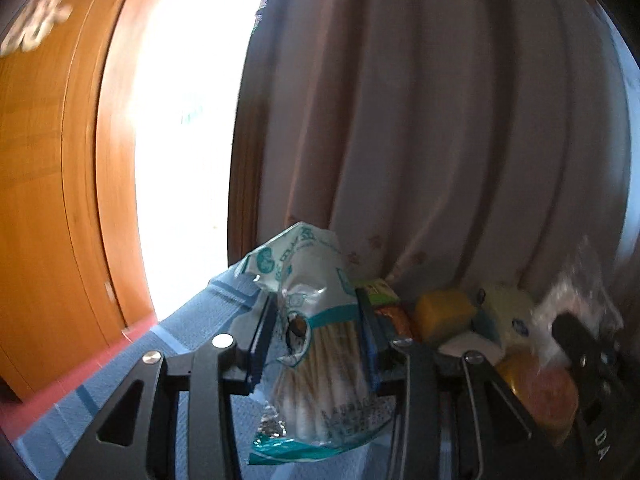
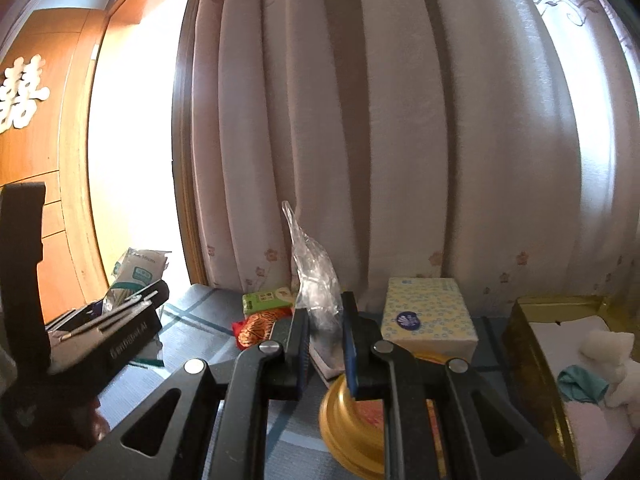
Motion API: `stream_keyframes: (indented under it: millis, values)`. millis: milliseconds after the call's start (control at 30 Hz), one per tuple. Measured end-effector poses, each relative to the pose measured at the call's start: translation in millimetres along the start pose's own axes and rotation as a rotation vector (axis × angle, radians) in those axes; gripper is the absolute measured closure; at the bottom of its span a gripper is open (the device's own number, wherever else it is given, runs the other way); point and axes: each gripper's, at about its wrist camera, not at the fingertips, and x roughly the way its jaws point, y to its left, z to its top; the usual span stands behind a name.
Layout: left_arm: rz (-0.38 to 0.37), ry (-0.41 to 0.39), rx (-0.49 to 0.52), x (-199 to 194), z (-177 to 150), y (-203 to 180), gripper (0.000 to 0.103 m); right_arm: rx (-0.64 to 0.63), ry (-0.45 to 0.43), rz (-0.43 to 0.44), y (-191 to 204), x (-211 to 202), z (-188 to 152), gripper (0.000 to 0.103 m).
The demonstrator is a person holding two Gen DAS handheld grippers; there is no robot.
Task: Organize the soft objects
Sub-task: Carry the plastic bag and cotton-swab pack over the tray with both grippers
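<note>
Curtain backdrop; left hand-held gripper (image 1: 316,340) clamping cotton-swab bag (image 1: 320,344)

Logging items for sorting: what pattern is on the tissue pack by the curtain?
Pale yellow tissue pack with small blue circles; clearest in the right wrist view.

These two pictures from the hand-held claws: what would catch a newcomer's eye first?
Probably the left claw, clamped on a crinkly bag of cotton swabs right in the middle of its view, lifted off the blue cloth. Next, the right claw pinching a clear plastic bag that sticks up before the pale curtain. At the far right sits a gold box holding a white plush toy.
</note>
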Motion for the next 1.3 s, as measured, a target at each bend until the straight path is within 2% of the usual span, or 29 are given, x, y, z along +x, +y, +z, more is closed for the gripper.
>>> stream_keyframes:
  millis: [100, 167, 700, 1033, 1300]
  values:
    - [0.015, -0.033, 0.081, -12, -5, -22, 0.065, -0.005, -0.011, -0.022, -6, -6, -2, 0.087]
    - [-0.001, -0.039, 0.108, -17, -8, -33, 0.065, -0.007, -0.018, -0.031, -11, -10, -4, 0.087]
    - [-0.044, -0.002, 0.132, -39, -22, -78, 0.065, 0.042, -0.038, -0.086, -56, -45, -10, 0.087]
    - [-0.144, 0.008, 0.153, -59, -35, -115, 0.065, 0.078, -0.067, -0.168, -104, -79, -14, 0.087]
    - [-0.229, 0.018, 0.162, -71, -44, -140, 0.065, 0.121, -0.071, -0.190, -141, -112, -21, 0.087]
